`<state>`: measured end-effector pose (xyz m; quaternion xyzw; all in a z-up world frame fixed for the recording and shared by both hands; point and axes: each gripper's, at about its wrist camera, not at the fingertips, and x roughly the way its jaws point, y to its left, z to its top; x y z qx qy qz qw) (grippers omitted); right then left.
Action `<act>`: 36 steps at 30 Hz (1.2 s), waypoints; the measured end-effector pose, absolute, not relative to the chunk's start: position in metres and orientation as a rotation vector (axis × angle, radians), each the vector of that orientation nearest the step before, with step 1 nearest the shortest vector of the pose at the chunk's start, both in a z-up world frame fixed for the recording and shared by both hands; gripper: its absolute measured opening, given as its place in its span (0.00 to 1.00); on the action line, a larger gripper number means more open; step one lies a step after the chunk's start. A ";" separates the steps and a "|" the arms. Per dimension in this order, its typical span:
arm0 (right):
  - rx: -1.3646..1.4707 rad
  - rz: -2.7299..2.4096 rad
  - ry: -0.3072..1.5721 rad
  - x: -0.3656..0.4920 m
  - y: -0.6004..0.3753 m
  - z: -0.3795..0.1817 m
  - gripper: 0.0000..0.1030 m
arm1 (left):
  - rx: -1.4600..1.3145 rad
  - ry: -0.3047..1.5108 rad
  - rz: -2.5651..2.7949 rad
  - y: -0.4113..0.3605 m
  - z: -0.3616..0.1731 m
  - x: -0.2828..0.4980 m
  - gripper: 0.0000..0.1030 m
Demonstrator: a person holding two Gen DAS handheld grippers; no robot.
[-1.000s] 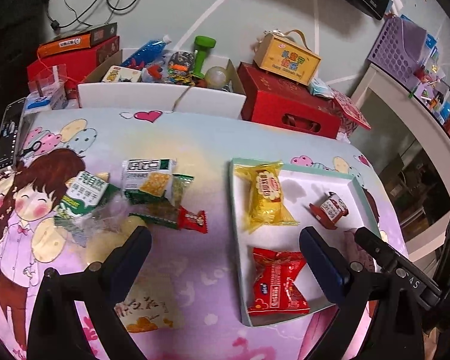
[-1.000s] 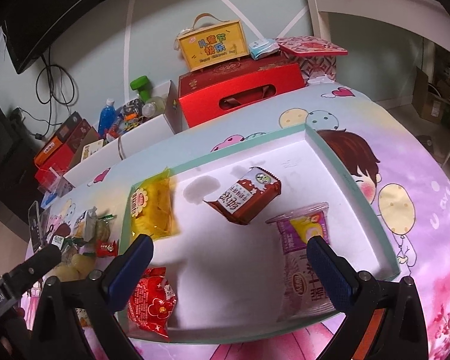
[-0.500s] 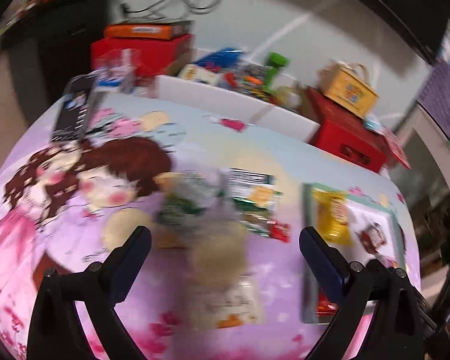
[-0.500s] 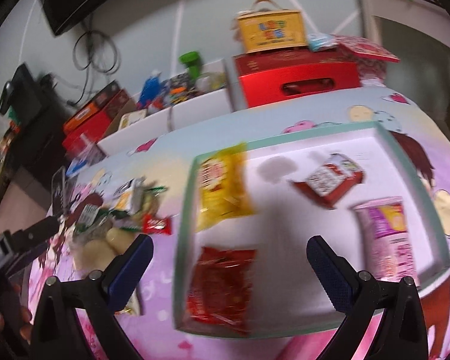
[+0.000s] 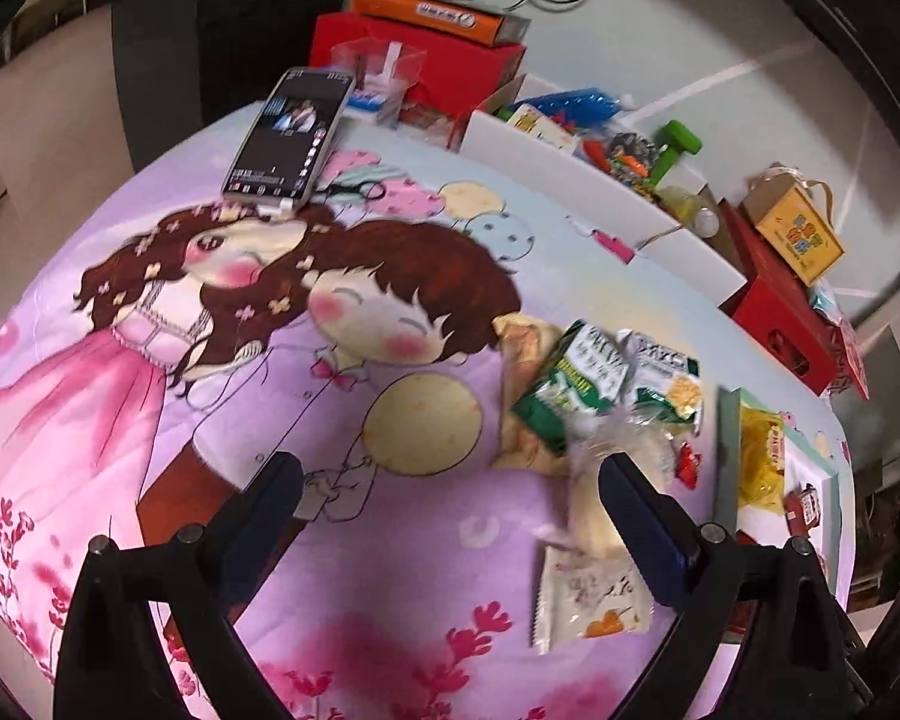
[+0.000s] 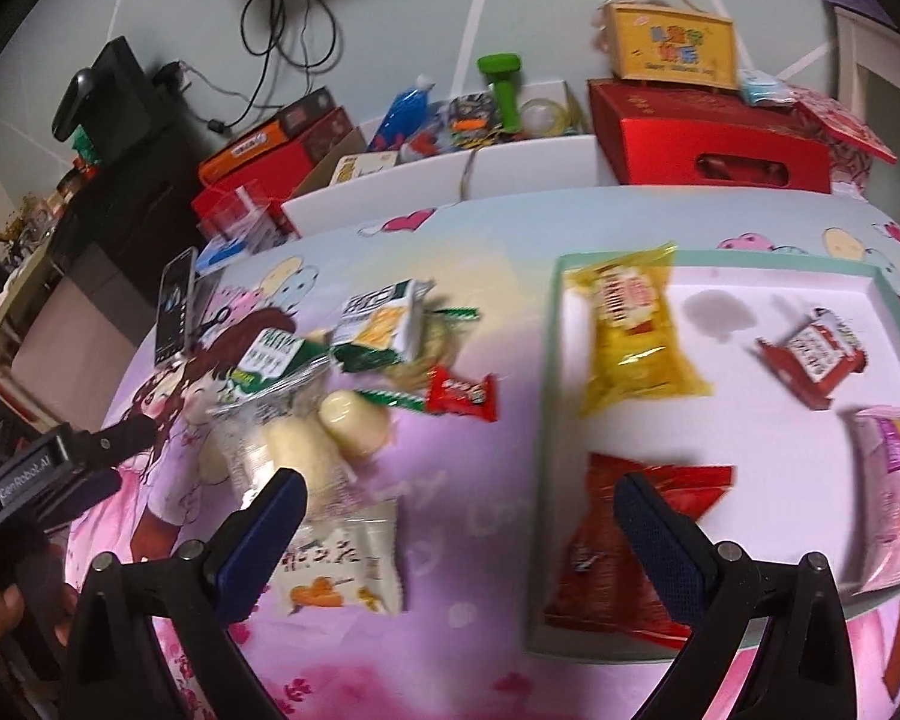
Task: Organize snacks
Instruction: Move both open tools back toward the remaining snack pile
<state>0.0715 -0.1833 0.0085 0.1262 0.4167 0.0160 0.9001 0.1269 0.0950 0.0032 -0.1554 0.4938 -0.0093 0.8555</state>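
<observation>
Cartoon-print cloth covers the whole surface (image 6: 486, 252), with boxes and clutter along its far edge. So the sorting looks roughly half done: the white tray (image 6: 726, 276) toward the right edge already holds a yellow packet (image 6: 630, 324), a red bag (image 6: 624, 534), a small red-and-white pack (image 6: 816, 354) and a pink cup snack (image 6: 894, 492). Left to move is the loose pile (image 6: 342, 396) mid-surface, just left of the tray: green-and-white cracker packs, a clear bag of pale rolls, a little red candy (image 6: 459, 393) and a white sachet (image 6: 342, 570) nearest the front edge.

Both claws are spread wide and holding nothing. The left claw (image 5: 450, 516) hangs over bare cloth beside the pile; the right claw (image 6: 462, 522) sits between pile and tray.

Only the right view shows the full tray; the left one catches just a sliver of it, but it gives a clear look at the phone (image 5: 288, 138) at the far left corner.
</observation>
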 end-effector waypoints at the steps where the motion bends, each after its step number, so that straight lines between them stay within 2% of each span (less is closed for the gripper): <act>1: 0.260 0.036 0.870 0.073 -0.180 0.007 1.00 | -0.329 1.046 -0.021 0.096 0.001 0.126 0.96; 21: 0.110 0.102 1.038 0.085 -0.122 -0.039 1.00 | -0.337 1.211 -0.019 0.096 -0.047 0.138 0.96; 36: -0.007 0.123 1.074 0.088 -0.090 -0.061 1.00 | -0.382 1.183 -0.011 0.108 -0.036 0.132 0.96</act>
